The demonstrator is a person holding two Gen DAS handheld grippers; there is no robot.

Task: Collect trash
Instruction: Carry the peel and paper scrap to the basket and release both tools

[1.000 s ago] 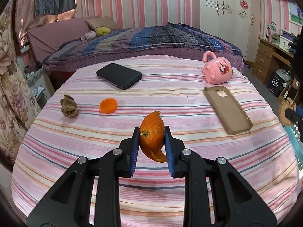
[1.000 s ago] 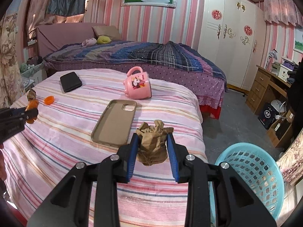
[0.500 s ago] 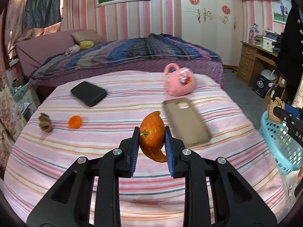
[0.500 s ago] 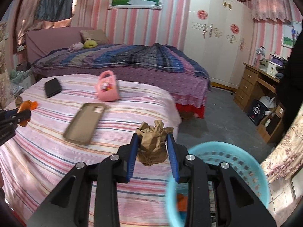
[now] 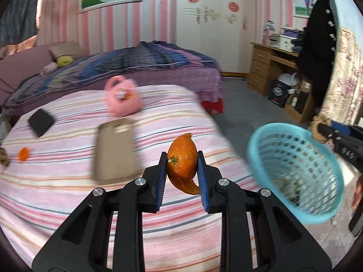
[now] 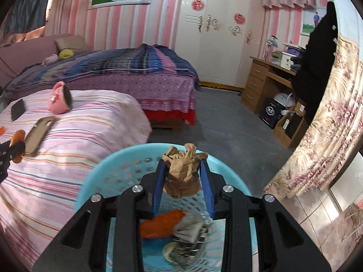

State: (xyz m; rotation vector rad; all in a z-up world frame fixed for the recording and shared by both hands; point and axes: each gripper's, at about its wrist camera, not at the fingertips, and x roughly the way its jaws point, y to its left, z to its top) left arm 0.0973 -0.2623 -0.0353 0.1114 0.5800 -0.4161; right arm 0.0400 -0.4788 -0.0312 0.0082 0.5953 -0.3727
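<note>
One blue basket (image 6: 95, 181) holds scraps; right claw (image 6: 183, 176) clamps brown paper (image 6: 182, 176); left claw (image 5: 181, 165) clamps orange peel (image 5: 182, 165).

My left gripper (image 5: 181, 172) is clamped on a piece of orange peel (image 5: 182, 162), held above the striped bedspread (image 5: 68, 181). Off to my right, the blue basket (image 5: 292, 170) sits beside the bed, with my right gripper (image 5: 322, 129) holding a brown paper wad (image 5: 317, 127) at its far rim. On the bedspread lie a phone case (image 5: 114, 151), a pink mug (image 5: 122, 98), a black wallet (image 5: 40, 122) and an orange cap (image 5: 23, 153).
</note>
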